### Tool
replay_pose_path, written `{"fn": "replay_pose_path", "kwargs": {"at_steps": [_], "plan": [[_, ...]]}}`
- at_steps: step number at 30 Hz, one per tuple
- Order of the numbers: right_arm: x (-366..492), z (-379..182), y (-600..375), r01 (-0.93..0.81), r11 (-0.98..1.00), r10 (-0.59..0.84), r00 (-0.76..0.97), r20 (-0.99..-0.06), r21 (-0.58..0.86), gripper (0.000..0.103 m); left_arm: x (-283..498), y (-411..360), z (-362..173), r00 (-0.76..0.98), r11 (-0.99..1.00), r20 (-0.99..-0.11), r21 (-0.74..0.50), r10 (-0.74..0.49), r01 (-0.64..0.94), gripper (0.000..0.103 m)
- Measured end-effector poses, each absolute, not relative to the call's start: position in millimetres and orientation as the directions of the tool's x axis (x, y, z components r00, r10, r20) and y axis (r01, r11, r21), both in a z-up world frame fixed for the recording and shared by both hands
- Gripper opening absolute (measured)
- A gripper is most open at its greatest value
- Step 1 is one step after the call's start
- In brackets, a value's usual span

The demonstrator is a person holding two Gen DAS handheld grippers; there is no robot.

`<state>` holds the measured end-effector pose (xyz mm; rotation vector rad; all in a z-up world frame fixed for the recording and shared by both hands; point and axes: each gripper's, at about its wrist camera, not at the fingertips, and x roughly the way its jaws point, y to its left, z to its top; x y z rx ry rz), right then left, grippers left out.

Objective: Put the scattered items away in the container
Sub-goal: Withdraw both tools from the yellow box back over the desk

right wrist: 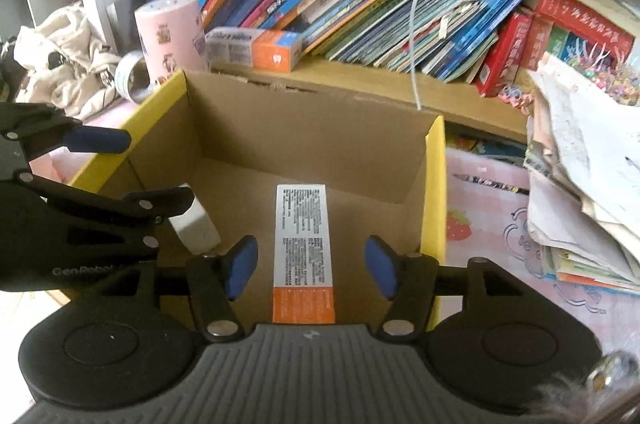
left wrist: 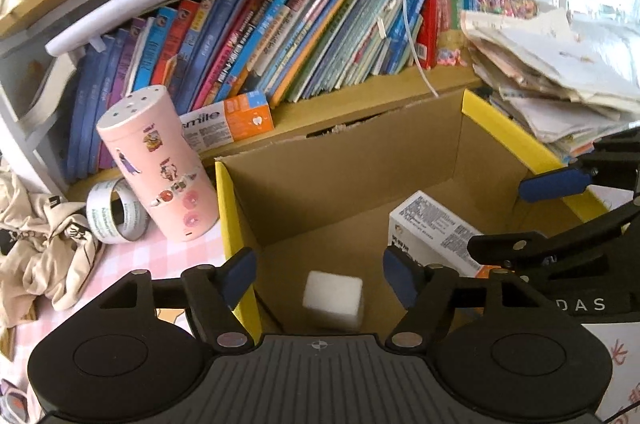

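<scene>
An open cardboard box with yellow flap edges point(left wrist: 232, 208) point(right wrist: 434, 192) stands in front of the bookshelf. Inside lie a white cube point(left wrist: 334, 298) point(right wrist: 198, 228) and a white and orange carton point(left wrist: 436, 228) point(right wrist: 303, 256). My left gripper point(left wrist: 320, 274) is open above the box's near left corner, with the cube below, between its fingers. My right gripper point(right wrist: 312, 266) is open over the carton, which lies on the box floor. Each gripper shows in the other's view, the right one point(left wrist: 516, 216) and the left one point(right wrist: 136, 172).
A pink sticker-covered cylinder point(left wrist: 160, 160) point(right wrist: 172, 32), a tape roll point(left wrist: 114, 214) point(right wrist: 130, 74) and crumpled beige cloth point(left wrist: 44, 248) sit left of the box. A toothpaste carton point(left wrist: 228, 122) point(right wrist: 256, 48) lies on the shelf ledge. A paper stack point(right wrist: 580, 184) sits right. A white cable point(left wrist: 404, 4) hangs down.
</scene>
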<state>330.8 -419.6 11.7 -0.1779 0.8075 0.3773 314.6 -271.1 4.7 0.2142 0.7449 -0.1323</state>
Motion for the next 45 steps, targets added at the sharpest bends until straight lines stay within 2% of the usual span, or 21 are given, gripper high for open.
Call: {"fn": "replay_pose_path", "kwargs": {"at_steps": [3,14,20,30,45], "plan": [[321.6,19.9,-423.6,-0.386,0.922,0.265,0.655,-0.708,-0.012,0.062,305.5,-271.2,13.0,0.756,0.974,-0.654,0.16,-0.019,0.163,0.084],[288.1,47.7,-429.9,-0.369,0.929,0.275,0.73,-0.625,-0.022,0.073,270.7,-261.8,37.0,0.823,0.986,-0.568,0.14,0.01,0.085,0.096],[265.7,58.7,-431.7,-0.352,0.936,0.273,0.757,-0.594,-0.019,0.076,249.5,-259.6,46.7,0.844,0.99,-0.537,0.121,0.004,0.072,0.097],[211.0,66.1,-431.4,-0.272,0.962,0.214,0.802,-0.558,-0.021,0.082,209.5,-249.0,51.0,0.849,0.988,-0.523,0.076,-0.076,0.135,0.099],[111.9,44.3,-387.0,-0.071,0.997,0.051,0.793,-0.607,-0.009,0.083,136.0,-205.9,30.7,0.77,0.949,-0.596,0.042,-0.227,0.312,0.1]]}}
